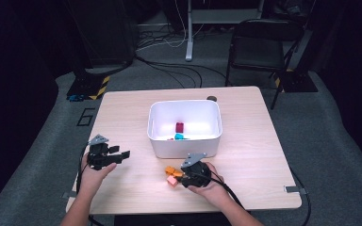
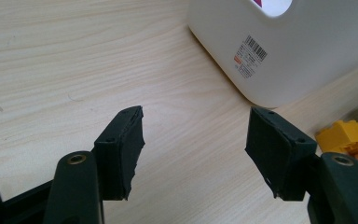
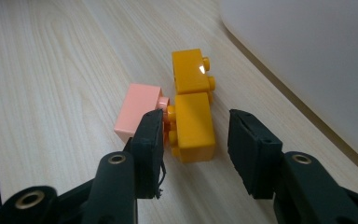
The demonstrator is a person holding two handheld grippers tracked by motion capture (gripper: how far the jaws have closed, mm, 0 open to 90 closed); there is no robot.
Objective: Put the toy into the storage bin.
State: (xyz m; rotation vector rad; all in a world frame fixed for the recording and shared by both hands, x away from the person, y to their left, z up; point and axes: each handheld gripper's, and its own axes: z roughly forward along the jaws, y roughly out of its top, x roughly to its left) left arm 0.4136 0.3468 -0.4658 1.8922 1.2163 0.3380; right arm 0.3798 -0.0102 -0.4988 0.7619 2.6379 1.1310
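- Held the right gripper (image 3: 198, 119) part-open around the near yellow brick (image 3: 193, 128), low over the wooden table (image 1: 122, 108); left pad close against the studs, right pad standing clear, so no grip yet.
- Wedged that left pad into the narrow slot between the yellow brick and the pink brick (image 3: 137, 109). Judged likely to shove the pink one aside or drag it along on closing.
- Lay just beyond, end to end and seemingly touching: a second yellow brick (image 3: 191, 70). Judged able to twist the near brick out of square under an off-centre squeeze, or to be knocked toward the tub.
- Could not tell whether the three bricks were clipped together; if so, might lift as a clump and shed one on the way.
- Kept the left gripper (image 2: 196, 140) idle to the left, jaws moderately apart with nothing but bare table between them.
- Stood just behind the bricks: a white plastic tub (image 1: 184, 148), barcode label (image 2: 251, 51) on its side wall.
- Held inside, well short of full: a red brick (image 1: 180, 127) and a cyan brick (image 1: 179, 136) by the near wall.
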